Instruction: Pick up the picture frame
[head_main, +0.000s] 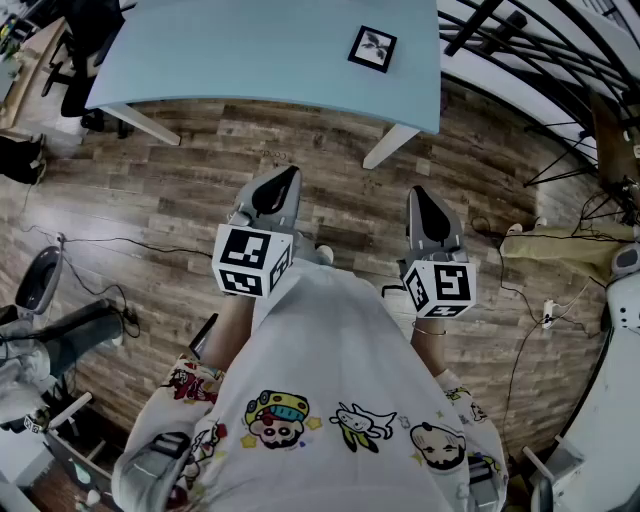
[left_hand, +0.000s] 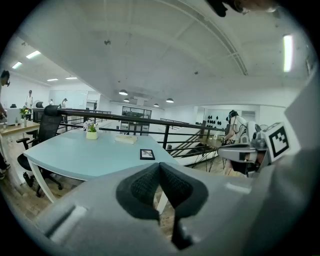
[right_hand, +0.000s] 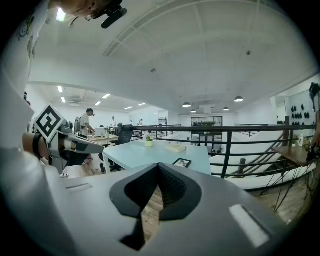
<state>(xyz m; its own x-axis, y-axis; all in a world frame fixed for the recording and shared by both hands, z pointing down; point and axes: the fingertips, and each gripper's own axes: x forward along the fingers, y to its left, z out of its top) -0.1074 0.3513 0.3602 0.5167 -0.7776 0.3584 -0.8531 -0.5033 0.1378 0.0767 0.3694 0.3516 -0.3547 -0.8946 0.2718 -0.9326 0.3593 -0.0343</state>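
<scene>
A small black picture frame (head_main: 372, 48) with a white mat lies flat near the right end of a pale blue table (head_main: 250, 50). The frame (left_hand: 147, 154) also shows in the left gripper view, and the frame (right_hand: 182, 162) in the right gripper view, far ahead of the jaws. My left gripper (head_main: 291, 176) and right gripper (head_main: 419, 194) are held side by side over the wooden floor, well short of the table. Both are shut with nothing between the pads. In its own view the left gripper (left_hand: 160, 166) has its tips together, as does the right gripper (right_hand: 158, 167).
A potted plant (left_hand: 92, 132) and a flat pale book (left_hand: 125, 139) sit further along the table. A black railing (right_hand: 240, 131) runs behind it. An office chair (left_hand: 42, 131) stands at the table's left end. Cables (head_main: 90, 240) trail over the wooden floor (head_main: 200, 180). People are at distant desks.
</scene>
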